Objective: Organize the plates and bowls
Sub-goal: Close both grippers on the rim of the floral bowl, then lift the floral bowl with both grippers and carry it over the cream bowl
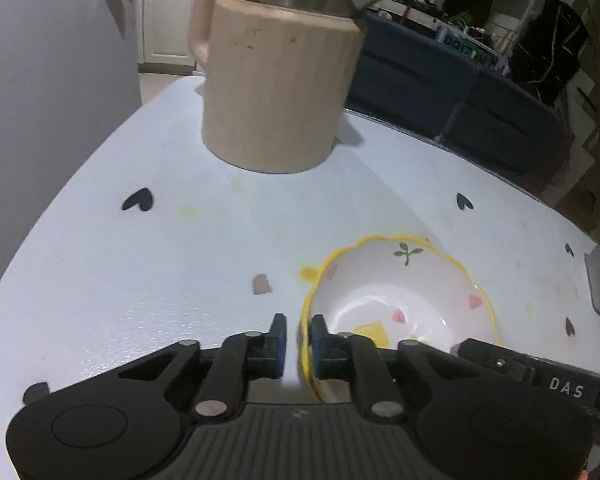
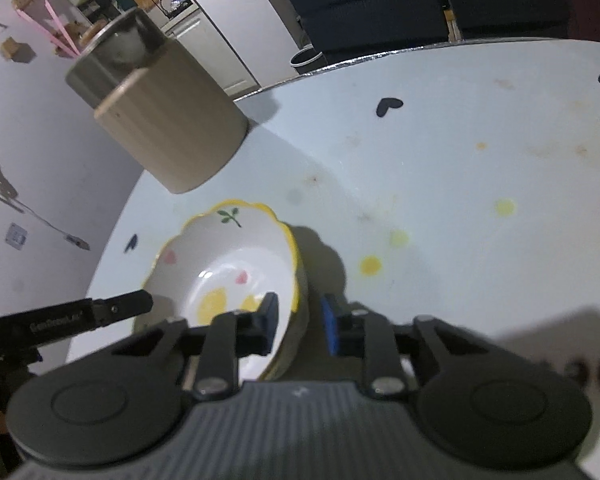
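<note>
Bowl (image 1: 400, 300), white with a scalloped yellow rim and heart print, sits on the table (image 1: 160, 272) near its left edge, just short of the beige wooden canister (image 1: 276, 92). Left tool (image 1: 299, 344): pads narrowly apart, straddling the bowl's left rim; contact unclear. Right tool (image 2: 298, 320): fingers spread, one inside and one outside the bowl's right rim, not pinching.
</note>
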{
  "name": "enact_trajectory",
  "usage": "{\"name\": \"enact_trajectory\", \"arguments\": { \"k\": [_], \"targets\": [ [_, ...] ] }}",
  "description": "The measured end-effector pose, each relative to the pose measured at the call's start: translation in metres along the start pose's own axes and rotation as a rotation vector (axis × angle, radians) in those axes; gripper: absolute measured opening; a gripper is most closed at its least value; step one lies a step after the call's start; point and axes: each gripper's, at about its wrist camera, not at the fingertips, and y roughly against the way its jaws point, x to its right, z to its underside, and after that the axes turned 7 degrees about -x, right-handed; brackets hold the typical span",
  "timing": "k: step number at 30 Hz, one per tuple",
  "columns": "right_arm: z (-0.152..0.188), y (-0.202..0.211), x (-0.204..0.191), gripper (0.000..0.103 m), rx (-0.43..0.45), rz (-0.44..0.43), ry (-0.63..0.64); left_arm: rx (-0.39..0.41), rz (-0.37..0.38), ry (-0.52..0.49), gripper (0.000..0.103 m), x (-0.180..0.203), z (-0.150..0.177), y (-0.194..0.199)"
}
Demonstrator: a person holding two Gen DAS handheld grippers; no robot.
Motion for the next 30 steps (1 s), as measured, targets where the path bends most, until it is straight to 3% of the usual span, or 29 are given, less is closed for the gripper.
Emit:
{"name": "enact_trajectory", "arguments": {
  "k": [5, 15, 23, 30],
  "targets": [
    [-0.004, -0.012, -0.004, 0.016, -0.009, 0.006, 0.045, -0.037, -0.014, -0.022, 0.013, 0.005, 0.0, -0.01],
    [-0.009, -0.023, -0.012, 0.015, -0.017, 0.039, 0.106, -0.045, 0.011, 0.019, 0.008, 0.002, 0.003, -0.012],
    [-0.006, -0.017, -0.017, 0.014, -0.02, 0.079, 0.172, 0.003, -0.002, -0.051, 0.008, 0.019, 0.017, 0.013],
    [0.001, 0.029, -0.022, 0.014, 0.053, 0.068, 0.2, 0.112, 0.034, -0.094, 0.008, 0.04, 0.032, 0.061]
  ]
}}
